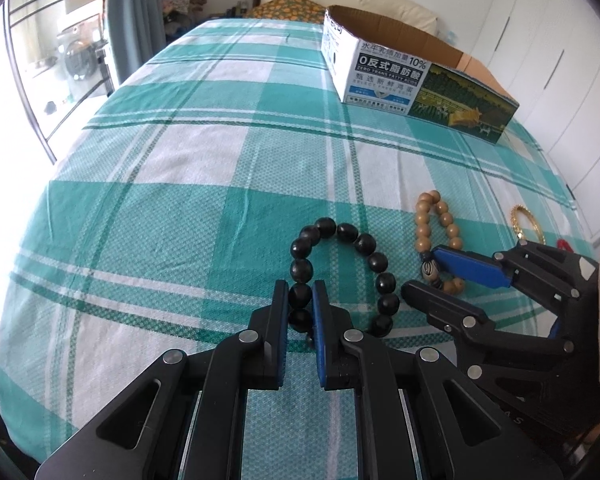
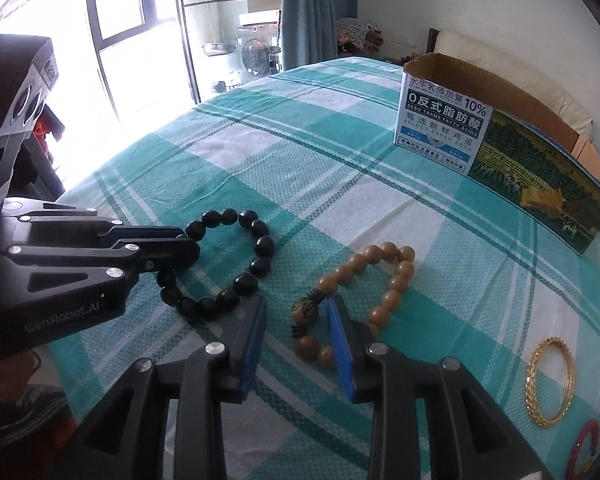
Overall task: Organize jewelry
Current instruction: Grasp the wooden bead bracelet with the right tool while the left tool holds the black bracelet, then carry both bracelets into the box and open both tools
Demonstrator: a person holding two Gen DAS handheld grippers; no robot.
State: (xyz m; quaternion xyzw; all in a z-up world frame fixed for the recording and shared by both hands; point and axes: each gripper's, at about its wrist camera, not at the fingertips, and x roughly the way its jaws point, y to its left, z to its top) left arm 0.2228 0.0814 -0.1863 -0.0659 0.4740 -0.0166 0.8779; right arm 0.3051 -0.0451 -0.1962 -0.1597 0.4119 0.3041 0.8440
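Observation:
A black bead bracelet lies on the checked bedspread; it also shows in the right wrist view. My left gripper is shut on its left side, with beads between the pads. A tan bead bracelet with a carved bead lies to its right, also in the right wrist view. My right gripper is open, its jaws either side of the carved bead end; it shows in the left wrist view. A gold bangle lies further right.
An open cardboard box stands on the far right of the bed, seen also in the right wrist view. A red bracelet lies at the right edge. The bedspread stretches left toward the window.

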